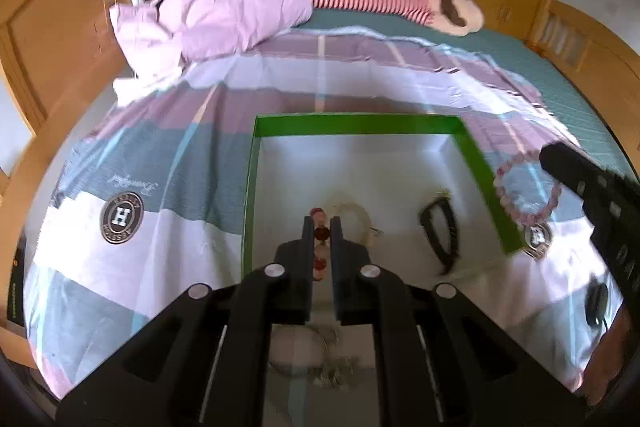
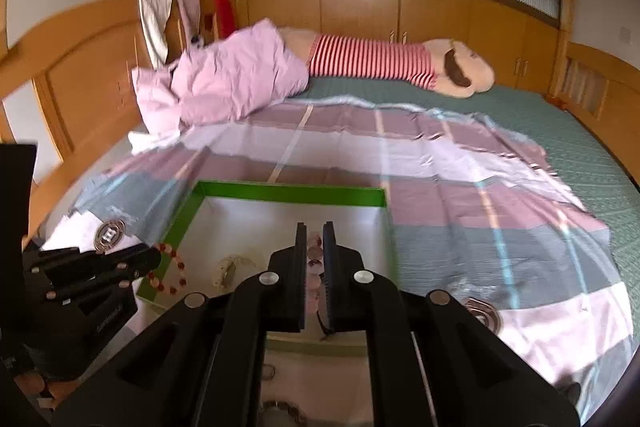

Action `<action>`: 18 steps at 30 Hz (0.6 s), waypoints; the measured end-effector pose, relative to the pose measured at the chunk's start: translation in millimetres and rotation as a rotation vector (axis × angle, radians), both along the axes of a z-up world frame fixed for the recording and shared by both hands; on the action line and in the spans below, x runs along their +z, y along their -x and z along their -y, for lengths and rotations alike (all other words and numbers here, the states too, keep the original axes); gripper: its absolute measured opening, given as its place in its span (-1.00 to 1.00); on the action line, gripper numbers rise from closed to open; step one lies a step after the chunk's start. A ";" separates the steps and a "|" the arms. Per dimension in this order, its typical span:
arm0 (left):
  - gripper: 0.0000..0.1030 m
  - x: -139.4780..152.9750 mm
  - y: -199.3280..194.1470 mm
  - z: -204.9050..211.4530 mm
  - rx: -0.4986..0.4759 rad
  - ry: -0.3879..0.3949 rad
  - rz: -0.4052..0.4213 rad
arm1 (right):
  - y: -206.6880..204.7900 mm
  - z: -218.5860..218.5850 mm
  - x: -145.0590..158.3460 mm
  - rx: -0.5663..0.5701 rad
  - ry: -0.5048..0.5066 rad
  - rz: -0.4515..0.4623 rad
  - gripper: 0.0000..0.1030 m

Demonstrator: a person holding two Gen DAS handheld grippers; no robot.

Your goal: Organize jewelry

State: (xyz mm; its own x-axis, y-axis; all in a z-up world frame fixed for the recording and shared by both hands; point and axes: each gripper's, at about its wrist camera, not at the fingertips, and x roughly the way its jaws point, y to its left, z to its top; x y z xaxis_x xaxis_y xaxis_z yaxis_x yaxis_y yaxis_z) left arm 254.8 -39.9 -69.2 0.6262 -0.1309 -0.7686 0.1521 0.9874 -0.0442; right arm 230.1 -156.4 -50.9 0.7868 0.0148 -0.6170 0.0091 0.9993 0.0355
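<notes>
Green box (image 1: 360, 125): white bracelet (image 1: 354, 217), black band (image 1: 440, 231) inside. Both grippers above box: left gripper (image 1: 322, 227) fingers clamped on red bead bracelet (image 1: 321, 233); right gripper (image 2: 311, 247) on pink bead bracelet (image 2: 314, 255).

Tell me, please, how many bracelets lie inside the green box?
2: a cream bracelet in the middle of the box, a black bracelet nearer its right wall. The left hand-held gripper may hide more.

A checked sheet (image 2: 440, 163) covers the bed's green mattress (image 2: 560, 131), with a crumpled pink quilt (image 2: 236, 79) and a striped plush toy (image 2: 384, 61) before wooden cabinets (image 2: 360, 7).
</notes>
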 end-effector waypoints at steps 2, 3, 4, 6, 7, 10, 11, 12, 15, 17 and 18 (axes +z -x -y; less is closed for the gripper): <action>-0.84 -10.8 -16.4 -3.7 0.015 0.007 -0.035 | -15.1 -3.5 -17.6 0.009 0.004 -0.044 -0.85; -0.84 -16.2 -24.3 -5.2 0.021 0.007 -0.052 | -20.8 -5.7 -25.5 0.010 0.007 -0.063 -0.85; -0.84 -21.4 -31.1 -5.7 0.023 0.001 -0.067 | -26.2 -7.1 -32.6 0.009 0.013 -0.080 -0.85; -0.84 -28.9 -39.1 -4.1 0.016 -0.021 -0.083 | -36.4 -11.6 -46.6 0.013 0.031 -0.112 -0.85; -0.84 -30.8 -41.0 -2.6 0.014 -0.031 -0.086 | -38.4 -13.5 -50.4 0.009 0.046 -0.122 -0.83; -0.72 -33.5 -42.4 -3.4 0.016 -0.050 -0.096 | -32.8 -13.1 -50.0 0.005 0.053 -0.126 -0.42; -0.51 -31.5 -39.9 -4.6 0.016 -0.046 -0.091 | -24.6 -9.8 -44.1 0.008 0.033 -0.109 -0.14; -0.28 -28.6 -37.4 -5.9 0.018 -0.040 -0.081 | -18.3 -7.0 -40.3 0.007 0.024 -0.096 -0.05; -0.13 -18.3 -15.9 -16.4 0.019 -0.024 -0.051 | 15.2 8.3 -27.9 0.010 -0.024 -0.073 0.00; -0.13 -15.9 6.9 -27.3 0.020 -0.010 -0.036 | 44.6 19.8 -27.9 0.015 -0.067 -0.067 0.00; -0.13 -17.4 17.2 -32.5 0.026 -0.006 -0.033 | 53.4 22.2 -31.8 0.019 -0.074 -0.073 0.00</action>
State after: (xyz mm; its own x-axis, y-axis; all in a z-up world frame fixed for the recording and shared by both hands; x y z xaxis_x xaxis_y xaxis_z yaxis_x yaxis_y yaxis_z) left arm 237.5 -7.4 -86.6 0.6033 -0.1104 -0.7899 0.1251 0.9912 -0.0430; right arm 176.7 -178.6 -82.6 0.7387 0.0770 -0.6696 -0.0050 0.9941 0.1088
